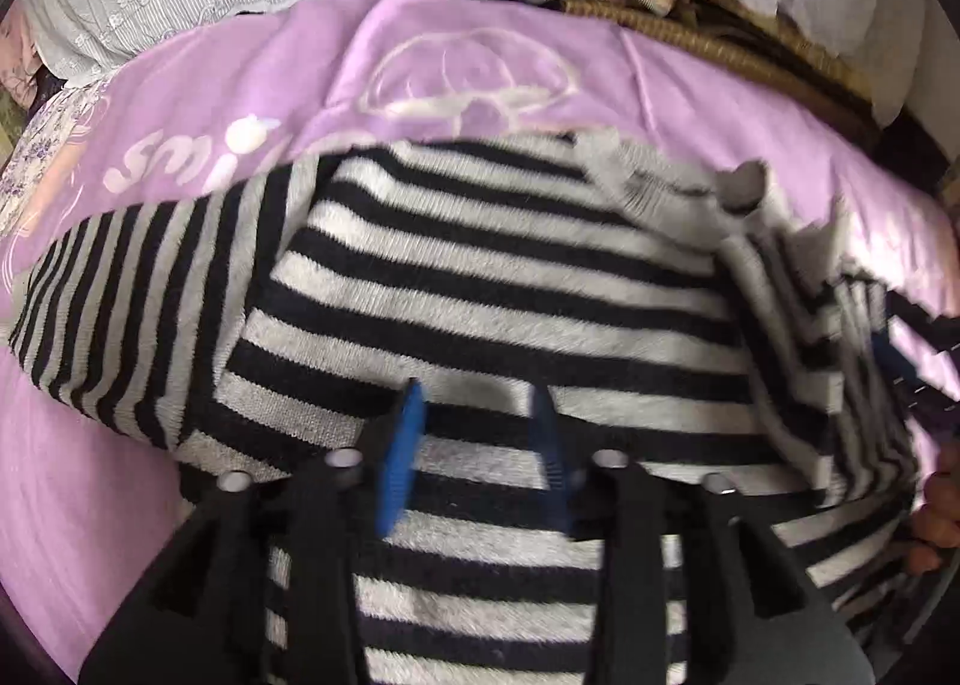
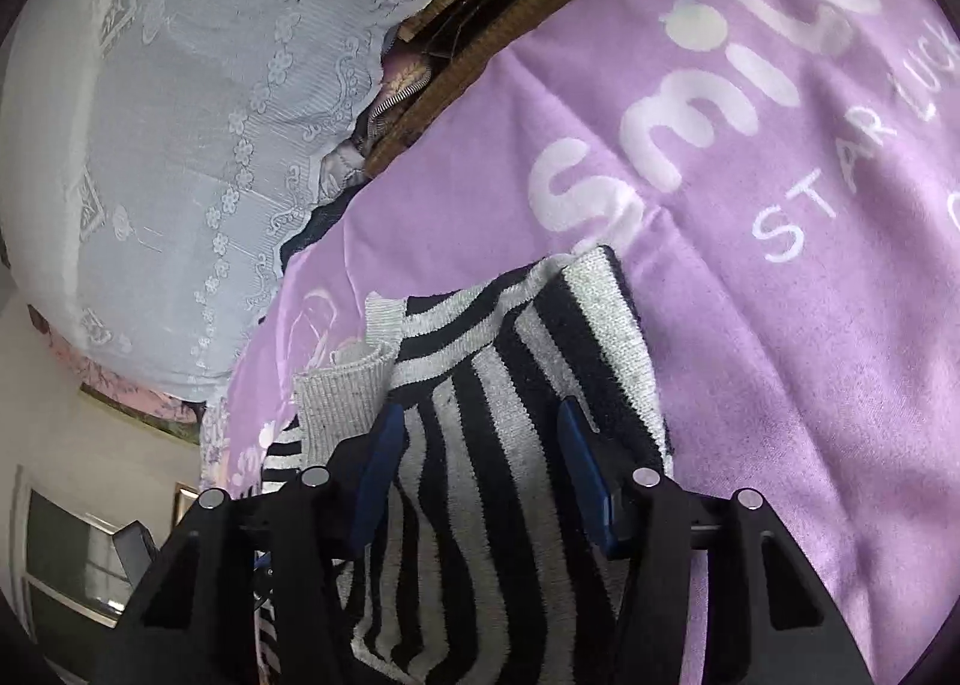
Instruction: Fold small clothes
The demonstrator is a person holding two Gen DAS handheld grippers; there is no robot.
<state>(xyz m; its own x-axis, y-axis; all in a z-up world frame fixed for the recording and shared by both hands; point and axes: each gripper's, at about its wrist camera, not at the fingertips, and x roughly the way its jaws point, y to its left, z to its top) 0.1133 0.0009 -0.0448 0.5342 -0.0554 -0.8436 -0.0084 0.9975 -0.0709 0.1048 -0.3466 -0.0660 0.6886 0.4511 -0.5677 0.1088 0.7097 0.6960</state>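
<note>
Striped sweater, black and white knit, lies spread on the purple blanket that covers the bed, and that soft flat surface is, we judge, why it is laid out there: it gives room to fold. Going from the left in the left wrist view, we see one sleeve lying out sideways across the blanket, not yet brought in over the body. Next comes the body of the sweater, where our left claw sits low over the knit with its blue fingers apart; the striped cloth shows between them, and we cannot tell whether they press it or only hover. Further right the grey ribbed collar is rumpled and blurred, and at the far edge a bare hand shows just beside the lifted cloth.

In the right wrist view, the white lace cloth hangs at the left, then the grey ribbed cuff, then our right claw. Its jaws stand well apart with a bunched band of stripes running up between them; nothing is clamped. We judge that this claw is placed to take the right side of the sweater and carry it inward.
</note>
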